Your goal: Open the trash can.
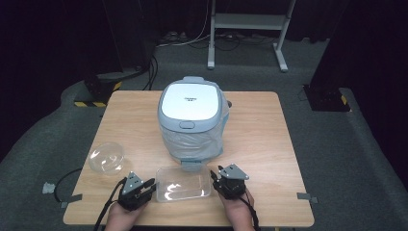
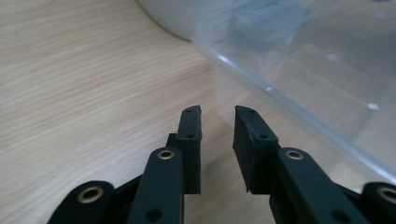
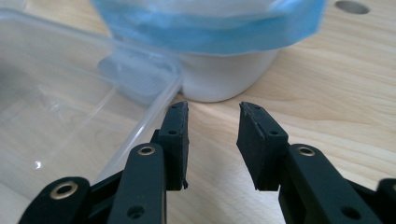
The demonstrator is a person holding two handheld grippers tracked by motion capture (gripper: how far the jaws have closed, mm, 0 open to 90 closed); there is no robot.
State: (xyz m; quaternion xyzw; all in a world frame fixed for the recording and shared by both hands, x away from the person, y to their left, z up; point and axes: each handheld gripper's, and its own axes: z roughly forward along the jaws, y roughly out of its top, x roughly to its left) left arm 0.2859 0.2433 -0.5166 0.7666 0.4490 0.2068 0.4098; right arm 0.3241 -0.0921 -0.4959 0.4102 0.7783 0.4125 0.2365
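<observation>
The clear plastic container (image 1: pixel 183 183) sits on the counter (image 1: pixel 269 144) between my left tongs (image 1: pixel 144 188) and right tongs (image 1: pixel 217 179), both released; light, slippery, thin-walled, I'd grip its rims.

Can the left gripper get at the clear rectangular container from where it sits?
Probably yes. The left gripper sits beside the clear container, jaws open with bare table between them, and nothing blocks the near rim.
</observation>
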